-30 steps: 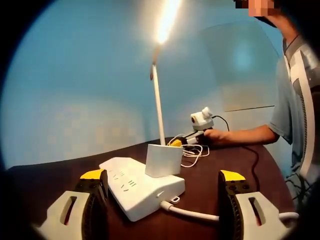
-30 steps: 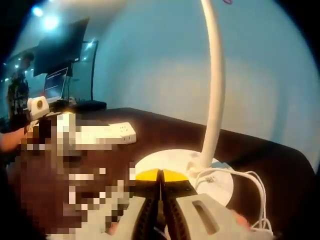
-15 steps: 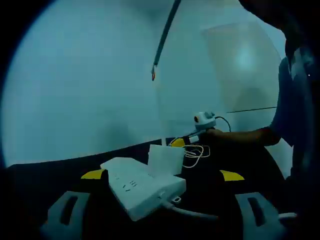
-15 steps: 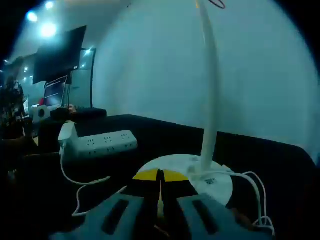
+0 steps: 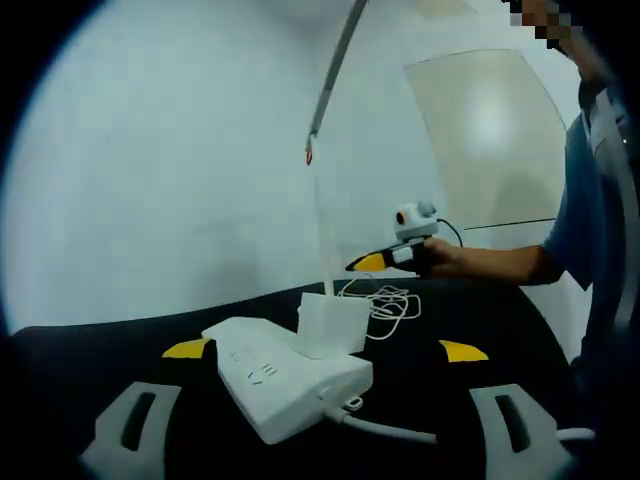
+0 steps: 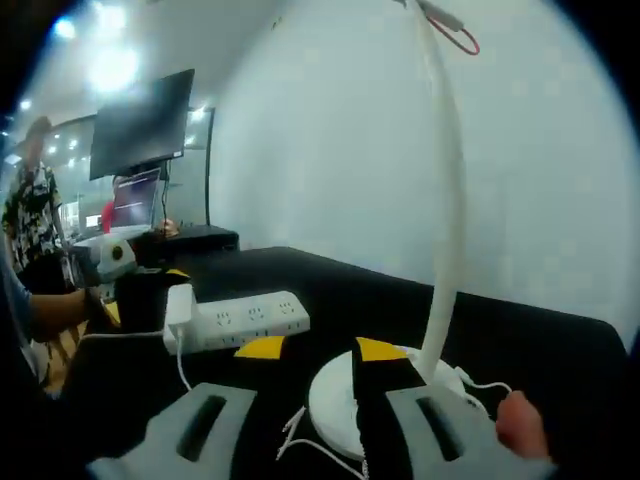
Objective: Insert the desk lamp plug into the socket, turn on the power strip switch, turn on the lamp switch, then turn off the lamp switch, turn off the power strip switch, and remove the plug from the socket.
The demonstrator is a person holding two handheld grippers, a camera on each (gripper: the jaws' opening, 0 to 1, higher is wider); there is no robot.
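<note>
Lamp light went out since a second ago; right tongs (image 6: 312, 352), then pressed together at lamp base (image 6: 345, 400), now spread, lifted just above it. Judged: lamp switch off, power strip switch next. Left tongs (image 5: 325, 350) spread, empty, facing power strip (image 5: 285, 375) on dark surface (image 5: 480, 320); plug (image 5: 330, 322) seated in strip. No containers seen.
</note>
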